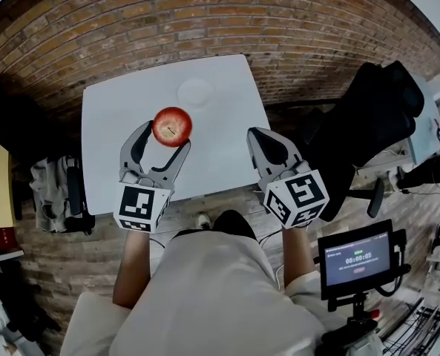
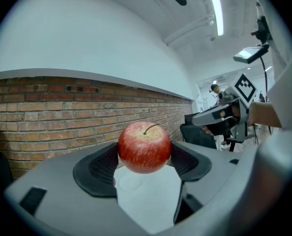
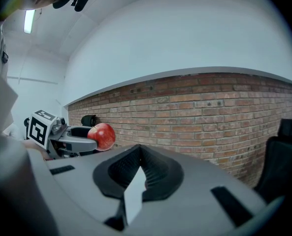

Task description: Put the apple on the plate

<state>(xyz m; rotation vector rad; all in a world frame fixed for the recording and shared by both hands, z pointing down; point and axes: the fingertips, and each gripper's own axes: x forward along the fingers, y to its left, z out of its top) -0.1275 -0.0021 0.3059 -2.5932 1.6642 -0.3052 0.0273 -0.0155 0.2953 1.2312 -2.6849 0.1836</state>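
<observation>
Between the left gripper's (image 1: 168, 134) two jaws, one red apple (image 1: 172, 126) is pinched, stem up, raised above the table and short of the plate. One clear plate (image 1: 196, 91) lies near the far edge. The right gripper (image 1: 258, 136), jaws pressed together, holds nothing. One white table (image 1: 108, 139) stands against a brick wall (image 1: 205, 21); one black chair (image 1: 372, 113) stands at the right.

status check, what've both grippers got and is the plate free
Left hand-held gripper shut on apple, up off the table. Right hand-held gripper shut, empty. Plate ahead, bare, nothing between.
</observation>
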